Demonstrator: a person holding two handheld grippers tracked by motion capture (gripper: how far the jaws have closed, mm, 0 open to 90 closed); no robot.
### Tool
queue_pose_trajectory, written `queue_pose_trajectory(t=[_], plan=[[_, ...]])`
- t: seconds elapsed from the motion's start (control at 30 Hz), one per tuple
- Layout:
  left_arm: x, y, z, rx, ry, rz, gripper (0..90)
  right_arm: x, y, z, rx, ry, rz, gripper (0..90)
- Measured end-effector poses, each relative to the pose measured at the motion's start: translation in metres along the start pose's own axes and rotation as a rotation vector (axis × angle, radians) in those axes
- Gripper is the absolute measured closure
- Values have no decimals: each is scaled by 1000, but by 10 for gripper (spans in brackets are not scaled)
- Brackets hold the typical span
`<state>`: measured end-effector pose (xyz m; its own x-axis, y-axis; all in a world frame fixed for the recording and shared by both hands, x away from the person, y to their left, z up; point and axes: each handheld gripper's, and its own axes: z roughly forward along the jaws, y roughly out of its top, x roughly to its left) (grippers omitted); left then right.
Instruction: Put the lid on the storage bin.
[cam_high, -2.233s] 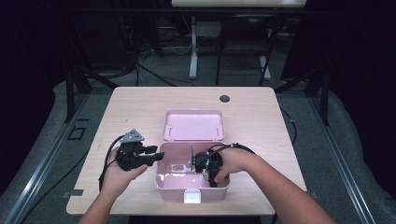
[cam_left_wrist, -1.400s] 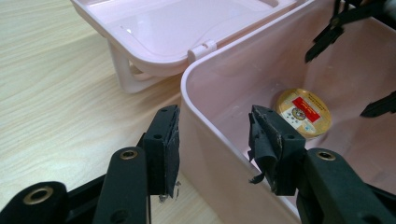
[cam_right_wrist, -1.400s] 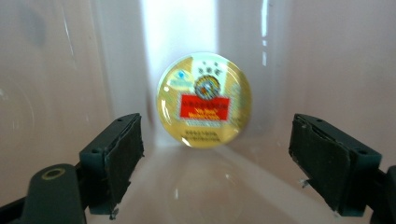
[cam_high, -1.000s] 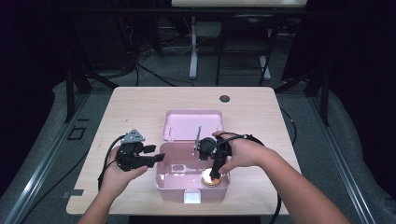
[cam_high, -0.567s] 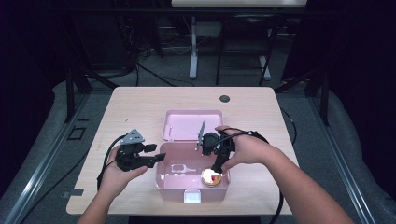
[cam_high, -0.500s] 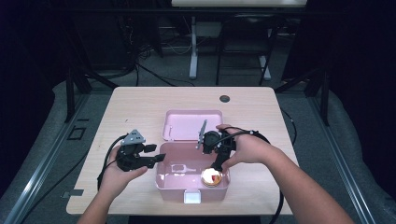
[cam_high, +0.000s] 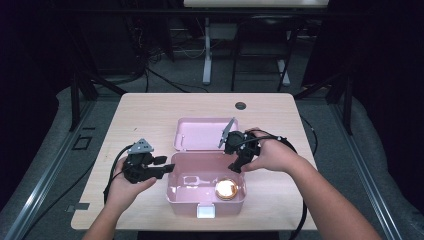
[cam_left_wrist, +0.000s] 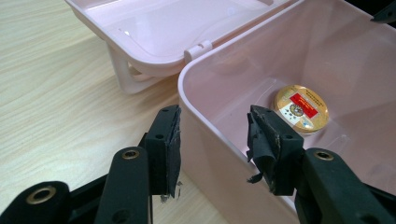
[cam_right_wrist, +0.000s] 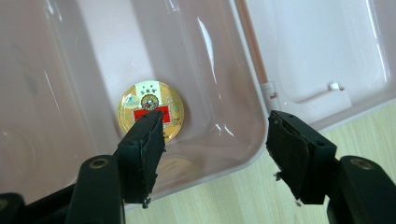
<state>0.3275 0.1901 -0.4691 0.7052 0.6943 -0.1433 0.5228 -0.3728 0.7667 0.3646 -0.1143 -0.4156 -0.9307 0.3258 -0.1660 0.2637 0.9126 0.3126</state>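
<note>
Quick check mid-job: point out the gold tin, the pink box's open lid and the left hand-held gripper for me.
gold tin (cam_left_wrist: 301, 108): left gripper view, on its red label.
open lid (cam_high: 202, 134): high view, on its bare inner face.
left hand-held gripper (cam_left_wrist: 212, 140): left gripper view, midway between its fingertips, which straddle the box wall.

One pink box (cam_high: 176, 199) at lower centre with one hinged lid (cam_high: 200, 133) lying open behind it, one round gold tin (cam_high: 226, 189) inside — two grippers, left (cam_high: 167, 167) and right (cam_high: 234, 167) — one wooden table (cam_high: 145, 110), one small dark disc (cam_high: 240, 105) at upper centre.
</note>
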Motion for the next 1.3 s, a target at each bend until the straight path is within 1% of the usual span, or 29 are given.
queue_pose_trajectory(t=[0.1, 0.17, 0.23, 0.3, 0.4, 0.43, 0.47, 0.5, 0.57, 0.63, 0.67, 0.77, 0.83, 0.93, 1.0, 1.1, 1.13, 1.23, 1.3], plan=[[0, 0, 0, 0, -2, -4, 553, -3, -2, -3, -23, 0, 36, 392], [0, 0, 0, -1, -1, -5, 561, -5, -4, -3, -46, 9, 63, 421], [1, 0, -1, -2, 2, 4, 561, -6, -6, -1, -57, 17, 76, 445], [1, 0, -1, -5, 3, 2, 563, -7, -9, 1, -62, 22, 94, 450], [1, 0, -1, -4, 5, 1, 567, -11, -13, 4, -81, 7, 115, 456], [1, 0, -1, -3, 5, 1, 571, -13, -14, 4, -83, 9, 144, 468], [1, 0, -1, -3, 5, 1, 576, -17, -16, 5, -100, 5, 168, 467], [0, 0, -1, -3, 5, 1, 579, -20, -17, 5, -111, -3, 181, 468], [0, -1, -1, -4, 6, 1, 583, -25, -21, 6, -123, -17, 222, 468], [1, -1, -1, -5, 4, -2, 588, -30, -24, 7, -129, -37, 244, 489], [1, -1, -1, -5, 4, -2, 591, -33, -25, 6, -148, -44, 272, 504], [1, -1, -1, -4, 2, -2, 596, -40, -28, 6, -194, -37, 336, 521], [0, -1, -1, -5, 3, -1, 601, -44, -29, 8, -193, -34, 361, 522], [0, -1, -1, -6, 0, -1, 613, -48, -30, 14, -176, -47, 381, 524], [0, -1, -1, -6, -2, -2, 620, -52, -30, 16, -175, -51, 400, 529], [0, -1, 0, -16, -1, -2, 627, -57, -30, 18, -189, -50, 437, 535], [0, -1, -1, -9, -4, -1, 627, -58, -30, 19, -191, -52, 443, 538], [0, -1, -1, -10, -7, -1, 640, -63, -30, 21, -199, -68, 477, 553], [0, -2, -1, -16, -4, -1, 647, -65, -31, 23, -217, -68, 511, 562]])
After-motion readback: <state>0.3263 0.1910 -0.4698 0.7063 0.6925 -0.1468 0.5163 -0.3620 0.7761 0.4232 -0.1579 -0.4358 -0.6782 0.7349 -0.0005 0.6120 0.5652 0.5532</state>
